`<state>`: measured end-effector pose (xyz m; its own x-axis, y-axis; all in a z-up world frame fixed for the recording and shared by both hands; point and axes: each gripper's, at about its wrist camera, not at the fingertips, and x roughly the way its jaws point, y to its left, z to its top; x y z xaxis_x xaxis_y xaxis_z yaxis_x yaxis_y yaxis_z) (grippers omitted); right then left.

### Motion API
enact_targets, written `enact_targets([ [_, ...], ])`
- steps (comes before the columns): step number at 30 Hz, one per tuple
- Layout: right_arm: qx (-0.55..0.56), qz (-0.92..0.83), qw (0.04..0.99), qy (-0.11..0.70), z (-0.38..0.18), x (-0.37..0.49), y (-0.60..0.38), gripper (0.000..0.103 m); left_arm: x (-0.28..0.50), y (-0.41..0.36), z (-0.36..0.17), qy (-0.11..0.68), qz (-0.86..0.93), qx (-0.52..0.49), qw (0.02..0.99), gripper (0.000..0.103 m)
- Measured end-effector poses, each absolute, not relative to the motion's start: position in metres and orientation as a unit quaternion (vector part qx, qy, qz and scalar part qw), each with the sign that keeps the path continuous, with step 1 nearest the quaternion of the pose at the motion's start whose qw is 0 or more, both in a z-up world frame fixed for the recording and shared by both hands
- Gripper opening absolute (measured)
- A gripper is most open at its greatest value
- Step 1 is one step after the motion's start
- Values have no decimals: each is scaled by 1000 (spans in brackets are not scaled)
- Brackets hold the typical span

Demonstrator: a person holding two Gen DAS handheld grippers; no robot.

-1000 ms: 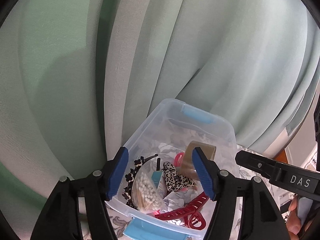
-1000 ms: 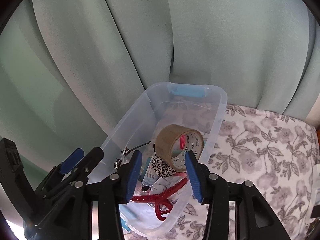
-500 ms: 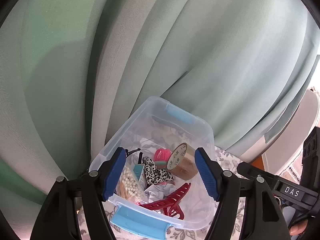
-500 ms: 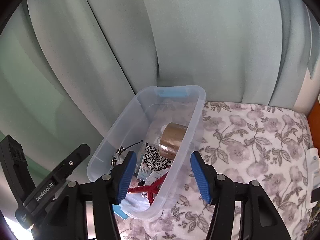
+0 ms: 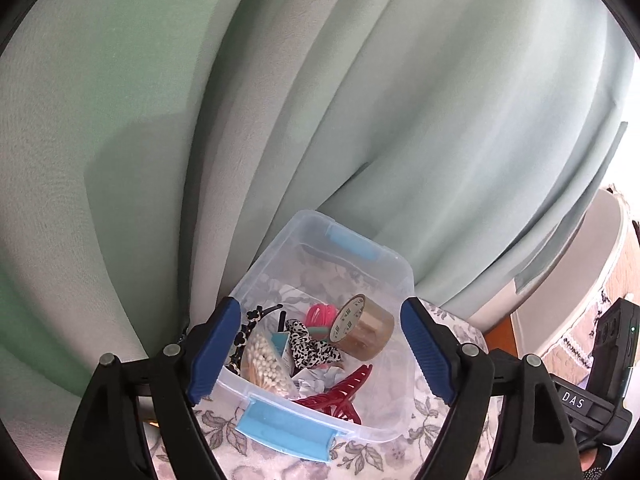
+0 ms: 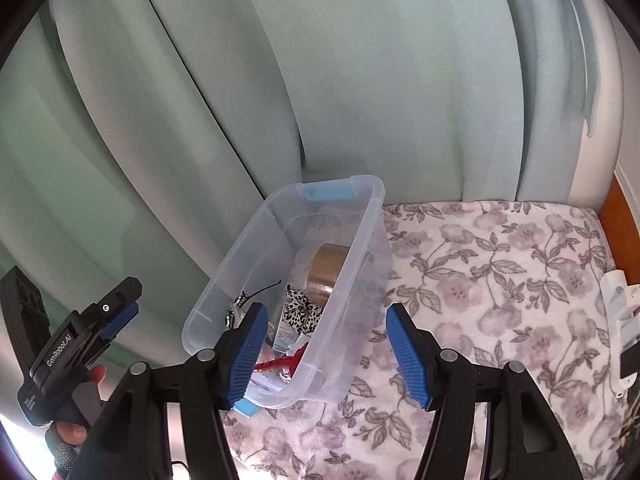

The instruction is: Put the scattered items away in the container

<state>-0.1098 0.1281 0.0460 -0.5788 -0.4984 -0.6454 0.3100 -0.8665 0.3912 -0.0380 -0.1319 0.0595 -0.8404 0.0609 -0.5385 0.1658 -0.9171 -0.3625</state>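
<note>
A clear plastic bin [image 5: 280, 248] with blue latches stands on a floral cloth against the curtain; it also shows in the right wrist view [image 6: 362, 240]. Inside lie a brown tape roll [image 5: 364, 328], a red hair claw [image 5: 340, 394], a leopard-print scrunchie [image 5: 310, 346], a pack of cotton swabs [image 5: 266, 364], a pink coil tie [image 5: 320, 314] and a black headband [image 5: 256, 314]. My left gripper [image 5: 320, 352] is open and empty, held back above the bin's near end. My right gripper [image 6: 324, 354] is open and empty, over the bin's near right wall.
A pale green curtain [image 6: 320, 80] hangs right behind the bin. The floral cloth [image 6: 500, 280] stretches to the right of the bin. A white object [image 6: 618, 332] lies at the cloth's right edge, beside an orange wooden edge [image 6: 618, 216].
Both grippers have pulled back and up from the bin, so it looks smaller. The tape roll has tipped from leaning on its edge to lying on its side.
</note>
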Motion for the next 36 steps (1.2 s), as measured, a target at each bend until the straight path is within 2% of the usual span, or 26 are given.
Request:
enact_targets([
  [6, 398, -883, 228, -106, 46, -95, 134, 73, -46, -95, 61, 156, -939, 308, 11, 88],
  [20, 395, -887, 213, -109, 26, -63, 162, 103, -39, -45, 46, 116, -926, 358, -19, 88],
  [36, 399, -897, 164, -95, 27, -45, 171, 103, -29, -23, 36, 77, -920, 384, 1, 92],
])
